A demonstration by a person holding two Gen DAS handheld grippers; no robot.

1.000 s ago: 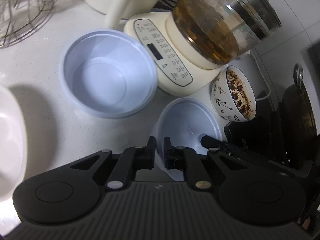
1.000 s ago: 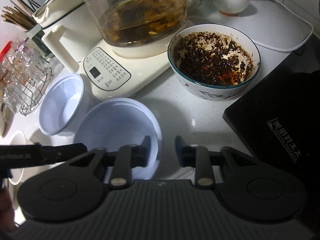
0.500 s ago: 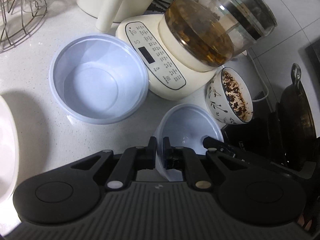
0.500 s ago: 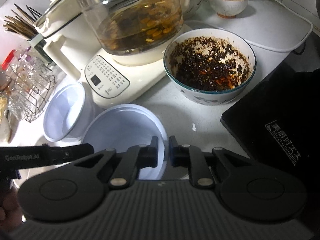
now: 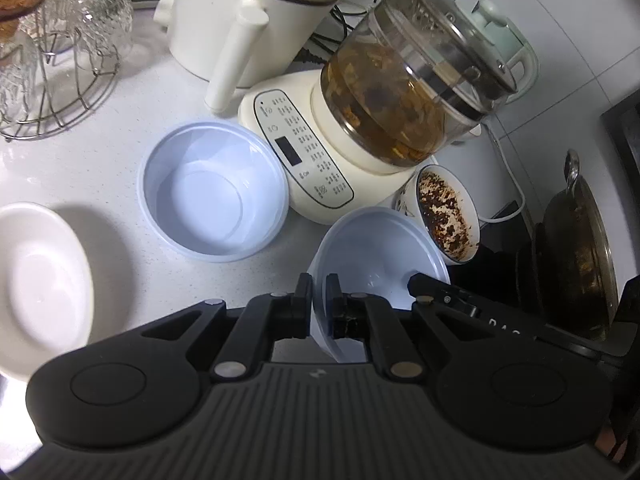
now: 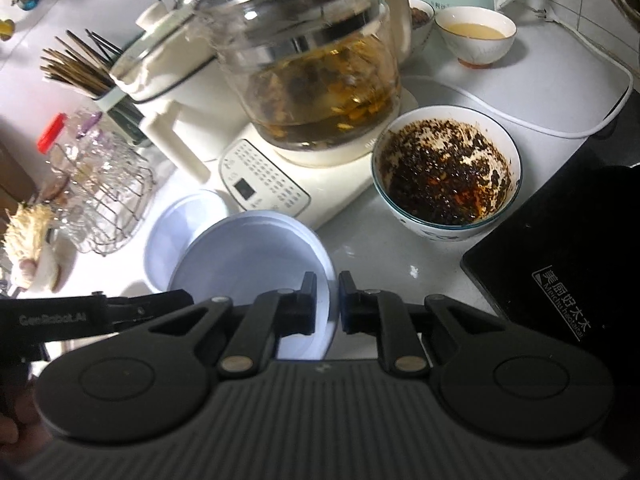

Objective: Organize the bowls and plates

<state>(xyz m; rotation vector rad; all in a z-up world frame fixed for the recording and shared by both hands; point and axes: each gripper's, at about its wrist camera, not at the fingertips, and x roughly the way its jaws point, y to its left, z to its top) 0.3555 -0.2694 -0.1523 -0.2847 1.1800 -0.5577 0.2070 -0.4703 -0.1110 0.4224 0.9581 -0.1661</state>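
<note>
Both grippers now clamp opposite rims of one pale blue bowl. L gripper pinches the near rim, fingers narrow w/ only the thin wall between them. R gripper is nipped on the bowl's right rim; a sec ago its fingers stood apart beside that rim, so it has closed since.

The bowl is tilted and has come up off the white counter. In the left view more of the scene shows vs. earlier: the wire rack w/ glasses and the white pot w/ handle are now well in frame. In the right view the held bowl now overlaps the second blue bowl, which earlier sat clear to its left.

Second blue bowl sits upright on the counter, unmoved, just beside the cream kettle base w/ its glass kettle. The patterned bowl of dark chili paste is right of the held bowl, apart from it. A white dish lies at left, near the edge. The black cooktop is at right.
</note>
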